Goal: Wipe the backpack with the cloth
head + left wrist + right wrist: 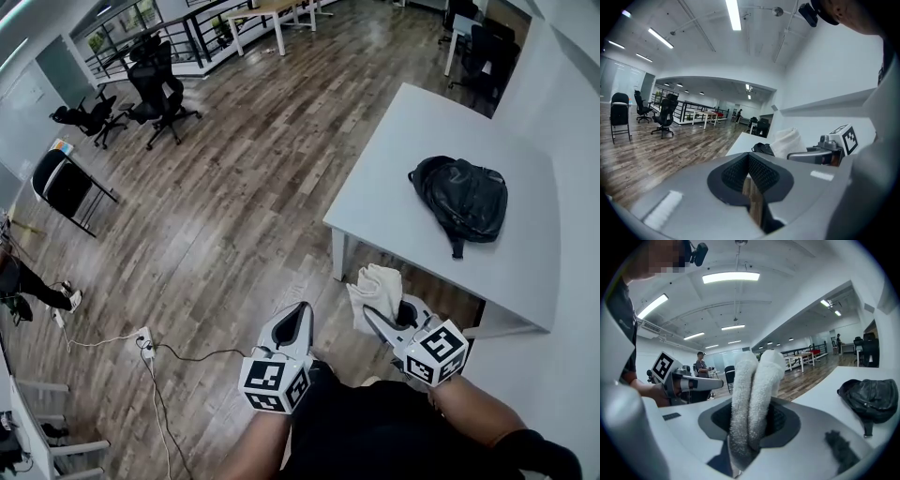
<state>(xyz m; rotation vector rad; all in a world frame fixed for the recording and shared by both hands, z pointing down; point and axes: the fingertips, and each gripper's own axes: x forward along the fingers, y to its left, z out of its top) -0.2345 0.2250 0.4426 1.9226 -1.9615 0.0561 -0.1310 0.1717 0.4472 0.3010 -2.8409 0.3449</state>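
Observation:
A black backpack [459,199] lies on the white table [412,141], toward its right side by the wall. My right gripper [377,317] hovers off the table's near corner, shut on a folded white cloth [375,287] that stands up between its jaws. In the right gripper view the cloth [754,394] fills the jaws and the backpack [869,399] lies ahead to the right. The left gripper [300,314] hangs beside it over the floor, shut and empty. The left gripper view shows the cloth [787,139] and the backpack [761,148] beyond.
Wood floor spreads left of the table. A power strip [145,339] with cables lies on the floor near my feet. Black office chairs [159,89] and a folding chair [64,183] stand far left. A white wall [572,187] runs along the table's right side.

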